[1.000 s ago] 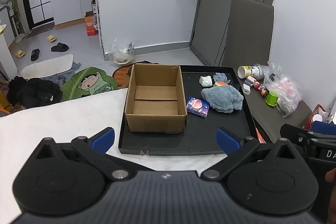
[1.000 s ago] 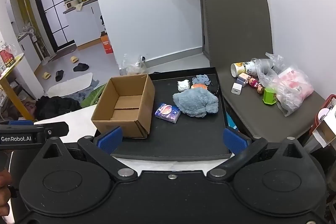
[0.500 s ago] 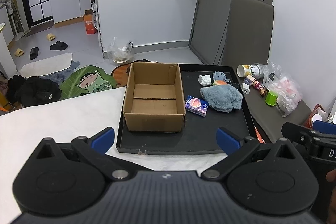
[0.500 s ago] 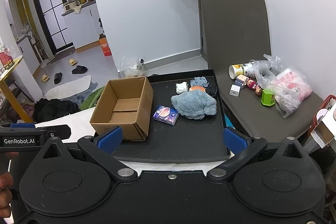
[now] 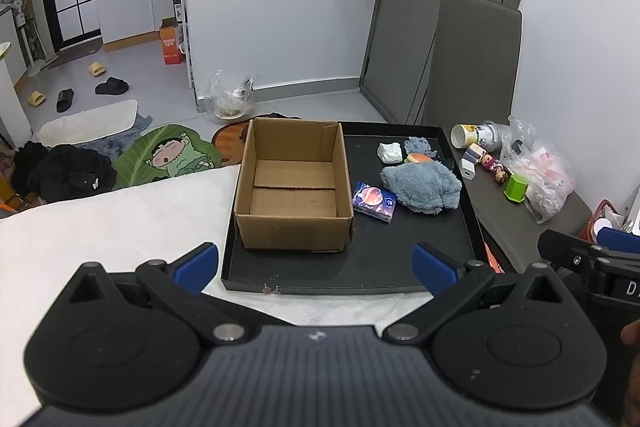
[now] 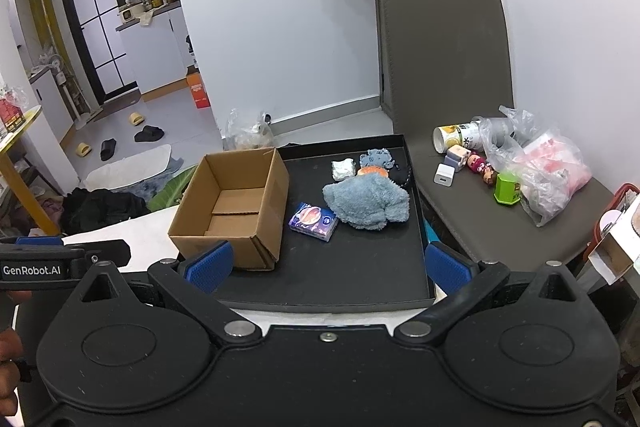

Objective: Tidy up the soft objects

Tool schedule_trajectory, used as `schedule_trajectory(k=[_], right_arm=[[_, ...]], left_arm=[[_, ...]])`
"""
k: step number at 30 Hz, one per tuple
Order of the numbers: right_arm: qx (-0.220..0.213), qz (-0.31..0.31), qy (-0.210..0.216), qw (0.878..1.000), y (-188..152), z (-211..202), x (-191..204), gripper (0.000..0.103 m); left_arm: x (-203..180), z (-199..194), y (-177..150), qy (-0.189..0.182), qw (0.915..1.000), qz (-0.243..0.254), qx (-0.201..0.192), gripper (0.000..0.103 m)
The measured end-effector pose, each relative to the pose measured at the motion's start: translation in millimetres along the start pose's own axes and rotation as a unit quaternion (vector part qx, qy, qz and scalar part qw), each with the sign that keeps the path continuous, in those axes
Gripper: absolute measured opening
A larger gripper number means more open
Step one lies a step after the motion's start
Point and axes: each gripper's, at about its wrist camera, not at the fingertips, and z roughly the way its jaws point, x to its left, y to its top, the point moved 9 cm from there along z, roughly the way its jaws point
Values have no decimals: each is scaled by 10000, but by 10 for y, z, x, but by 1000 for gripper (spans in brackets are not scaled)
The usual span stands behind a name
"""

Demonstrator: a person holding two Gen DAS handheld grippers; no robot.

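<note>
**Operator:** What change is recorded against the frames taken a second ago?

**Technician:** Only a small shift of viewpoint is recorded. In both wrist views the black tray [image 5: 468,211] and its contents are seen slightly higher and farther off than before, so both grippers are judged to have been drawn back a little. Nothing on the tray has been displaced.

**Operator:** How are the jaws set?

**Technician:** The left gripper [image 5: 316,263] is held with its jaws released, spread wide, and nothing is held between them. The right gripper [image 6: 326,263] is set the same way: released and empty. Both are held over the near edge of the bench [image 5: 120,227], well apart from any object.

**Operator:** Where are the soft objects located?

**Technician:** All are lying on the tray, to the right of the cardboard box [image 5: 294,187]. The blue plush cloth [image 5: 422,187] is placed near the right rim; the tissue pack [image 5: 374,202] is just beside it and near the box wall. A small white wad [image 5: 390,152] and a small blue-and-orange soft item [image 5: 418,151] are found behind the cloth. The box is empty.

**Operator:** What is implied for the task?

**Technician:** No item has yet been sorted. The approach is judged not to have started; a first grasp, probably of the tissue pack or the cloth, is still required.
</note>
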Motion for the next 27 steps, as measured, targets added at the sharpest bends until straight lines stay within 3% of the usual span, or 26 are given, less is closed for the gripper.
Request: schedule_trajectory(k=[27], right_arm=[[60, 147, 52, 9999, 5, -2, -22, 103]], left_arm=[[66, 5, 43, 89, 9998, -176, 2, 102]])
